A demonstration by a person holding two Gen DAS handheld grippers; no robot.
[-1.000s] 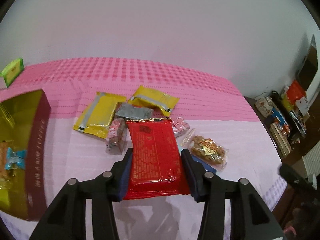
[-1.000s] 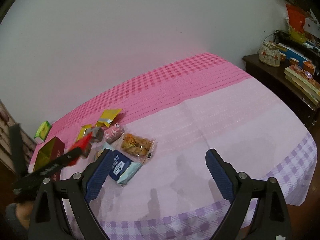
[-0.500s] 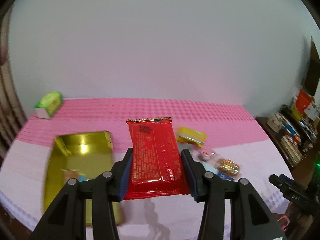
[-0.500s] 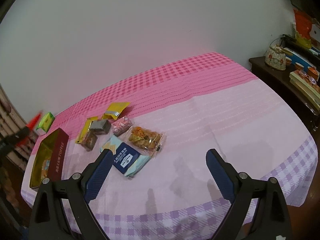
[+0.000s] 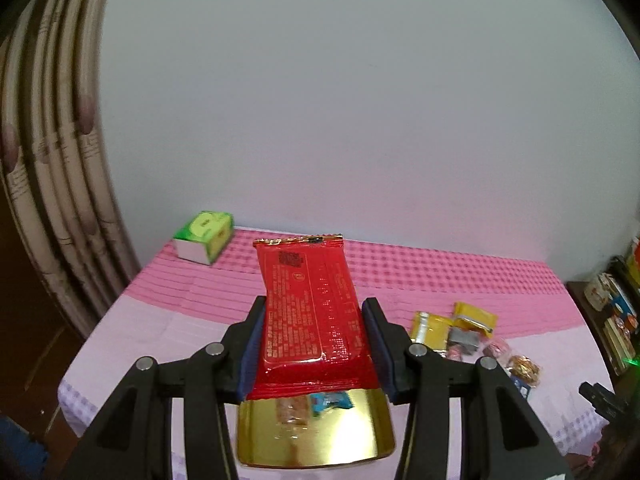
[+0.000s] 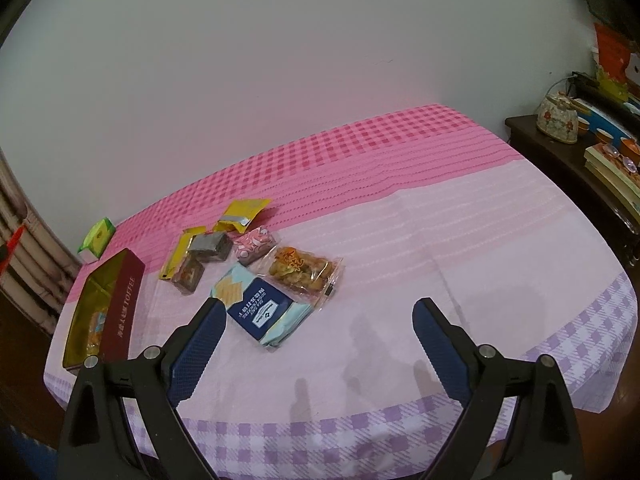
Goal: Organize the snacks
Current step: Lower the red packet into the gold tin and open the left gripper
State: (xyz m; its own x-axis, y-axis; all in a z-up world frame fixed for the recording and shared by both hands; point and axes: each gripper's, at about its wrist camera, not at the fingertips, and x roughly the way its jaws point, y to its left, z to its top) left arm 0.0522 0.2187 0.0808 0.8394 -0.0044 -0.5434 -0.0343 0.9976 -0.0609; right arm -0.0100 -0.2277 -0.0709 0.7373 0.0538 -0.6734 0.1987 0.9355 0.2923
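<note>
1. The left gripper is pinching a red snack packet. Its two blue jaws press on the long sides of the packet.
2. The red packet sticks up and forward out of the jaws. It hangs in the air above a gold box.
3. The gold box lies open on the worktop, near the left end. Its side is dark red with the word TOFFEE on it.
4. Two small wrapped sweets, one orange and one blue, already lie inside the gold box.
5. The right gripper has its jaws spread wide. Nothing is between them. It hangs over the near part of the worktop.
6. The other snacks lie in a little heap on the pink cloth, just beside the box.
7. In the heap there is a blue cracker pack, nearest the right gripper.
8. Touching it is a clear bag of brown snacks.
9. Behind those are a pink wrapped sweet, a grey packet and two yellow packets.
10. A green box sits at the far left corner of the worktop, near the wall.
11. A dark shelf with a flowery pot and books stands to the right.
</note>
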